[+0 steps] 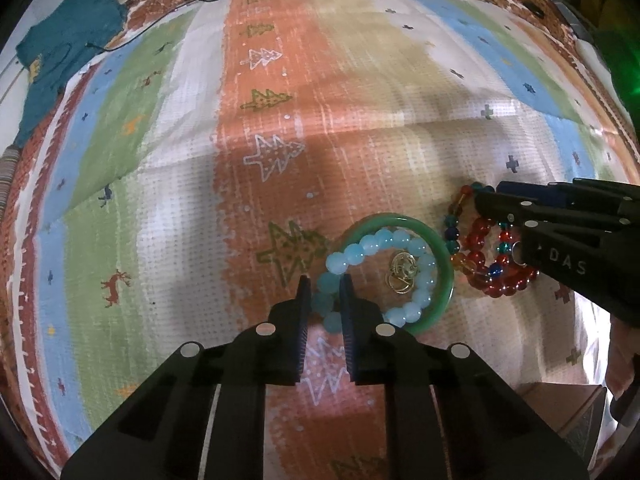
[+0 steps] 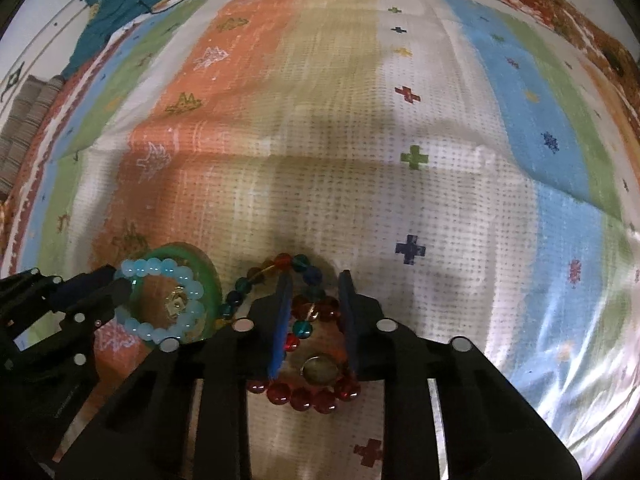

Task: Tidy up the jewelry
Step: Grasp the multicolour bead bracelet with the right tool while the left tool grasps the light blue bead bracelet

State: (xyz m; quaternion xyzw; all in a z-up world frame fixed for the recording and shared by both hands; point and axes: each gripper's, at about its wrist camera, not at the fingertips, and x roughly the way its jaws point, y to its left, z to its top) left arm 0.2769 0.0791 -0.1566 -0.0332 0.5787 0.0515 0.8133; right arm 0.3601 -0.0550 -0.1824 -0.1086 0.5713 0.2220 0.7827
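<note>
A green bangle [image 1: 442, 248] lies on the striped cloth with a light blue bead bracelet [image 1: 378, 240] draped over it and gold earrings [image 1: 402, 274] inside. My left gripper [image 1: 325, 284] is open, its fingers either side of the blue bracelet's near beads. To the right lie a red bead bracelet [image 1: 486, 256] and a multicoloured bead bracelet [image 1: 454, 220]. My right gripper [image 2: 314, 280] is open over them, the red beads [image 2: 308, 396] and multicoloured beads [image 2: 280, 262] between and under its fingers. The bangle [image 2: 214, 284] and blue bracelet [image 2: 160, 268] show at its left.
A patterned striped cloth [image 1: 280, 140] covers the whole surface. A teal garment [image 1: 60, 48] and a thin black cable [image 1: 160, 20] lie at the far left. A cardboard box [image 1: 560, 404] sits at the near right edge.
</note>
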